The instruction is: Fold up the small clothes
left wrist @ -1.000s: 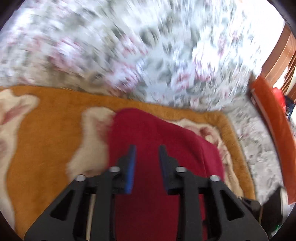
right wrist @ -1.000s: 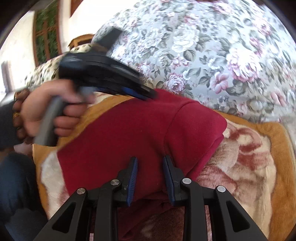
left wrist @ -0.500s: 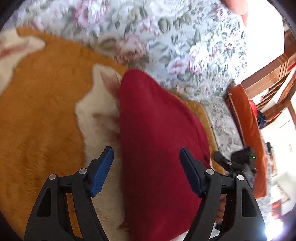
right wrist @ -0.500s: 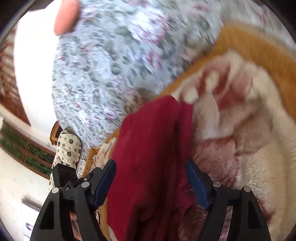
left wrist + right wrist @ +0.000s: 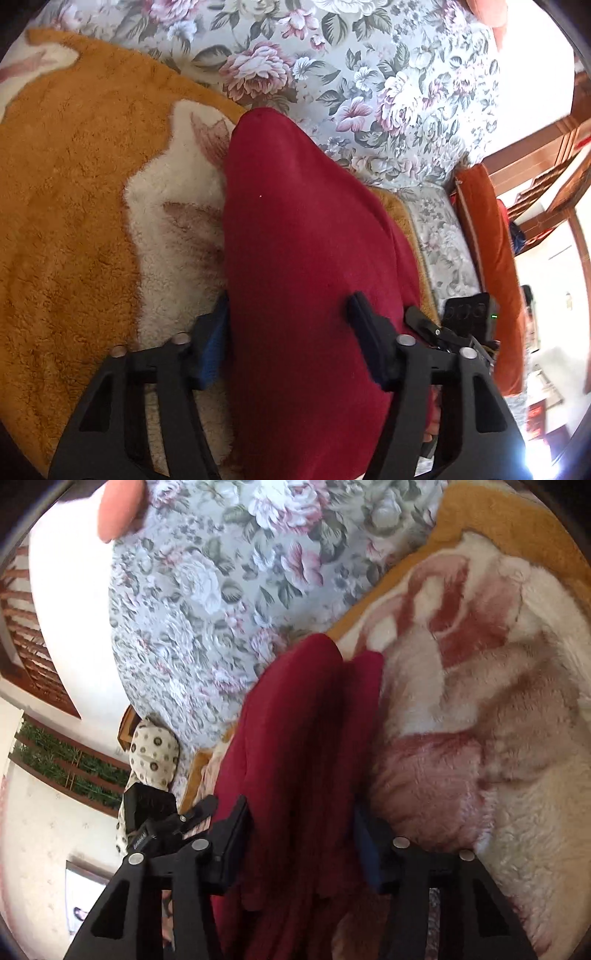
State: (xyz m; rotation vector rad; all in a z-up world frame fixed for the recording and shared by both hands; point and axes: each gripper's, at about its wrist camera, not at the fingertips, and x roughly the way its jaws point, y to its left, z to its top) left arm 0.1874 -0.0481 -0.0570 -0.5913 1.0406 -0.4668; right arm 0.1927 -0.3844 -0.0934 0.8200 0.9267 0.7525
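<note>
A dark red garment (image 5: 295, 221) lies bunched lengthwise on a fluffy orange and cream blanket (image 5: 74, 184). My left gripper (image 5: 288, 306) straddles its near end. The jaws are closing, with the cloth filling the gap and both pads against it. In the right wrist view the same red garment (image 5: 295, 720) runs up between the jaws of my right gripper (image 5: 301, 808). They are closing too, and each pad touches a side of the folded cloth. The garment's near part is hidden under the fingers.
A floral sofa back (image 5: 332, 74) rises behind the blanket (image 5: 480, 738). An orange cushion (image 5: 487, 240) stands at the right and a spotted cushion (image 5: 155, 753) at the left. The other hand-held device (image 5: 465, 314) shows close beside the garment.
Both grippers opened wide, rolled and sank onto the garment, then narrowed onto it. The flat red cloth is now gathered into a long fold between the jaws.
</note>
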